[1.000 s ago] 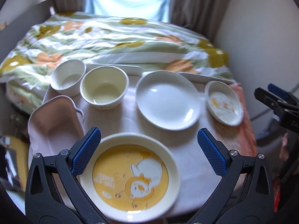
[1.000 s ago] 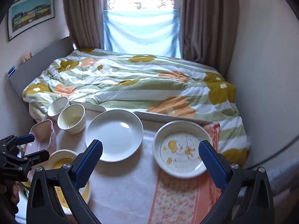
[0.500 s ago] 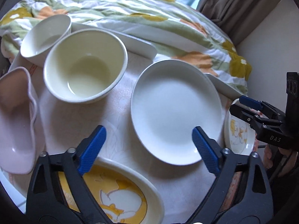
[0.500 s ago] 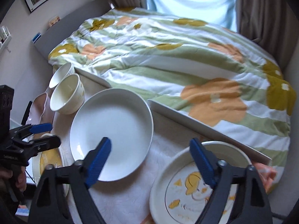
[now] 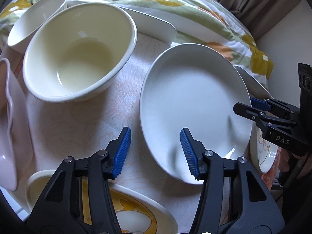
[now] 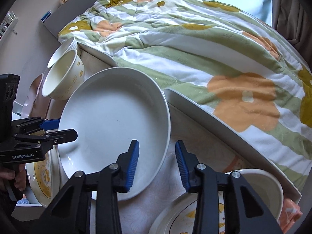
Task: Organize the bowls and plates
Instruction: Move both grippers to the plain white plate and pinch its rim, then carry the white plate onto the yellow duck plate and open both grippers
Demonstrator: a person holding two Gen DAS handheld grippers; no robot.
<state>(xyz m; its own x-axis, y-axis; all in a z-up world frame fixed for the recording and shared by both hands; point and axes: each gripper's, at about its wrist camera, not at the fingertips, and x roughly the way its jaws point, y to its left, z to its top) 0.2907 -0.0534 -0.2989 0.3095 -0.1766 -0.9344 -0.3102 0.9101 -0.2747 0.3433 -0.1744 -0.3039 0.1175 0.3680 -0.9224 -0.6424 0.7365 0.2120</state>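
white plate (image 5: 195, 105) mid-table, just right of the cream bowl (image 5: 78, 52) | left gripper (image 5: 156, 152) and right gripper (image 6: 157, 162) each part open, straddling opposite plate rims, gripping nothing | we judge risk: uneven squeeze tips plate; sliding left knocks bowl; thin rim slips from pads

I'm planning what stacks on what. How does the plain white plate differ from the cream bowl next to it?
The white plate is wide and shallow; the cream bowl is narrower and deep. The plate is plain white, while the bowl is cream with yellow print on its outside. Each gripper straddles the plate's rim with open fingers; nothing is at the bowl. Both sit upright and look empty.
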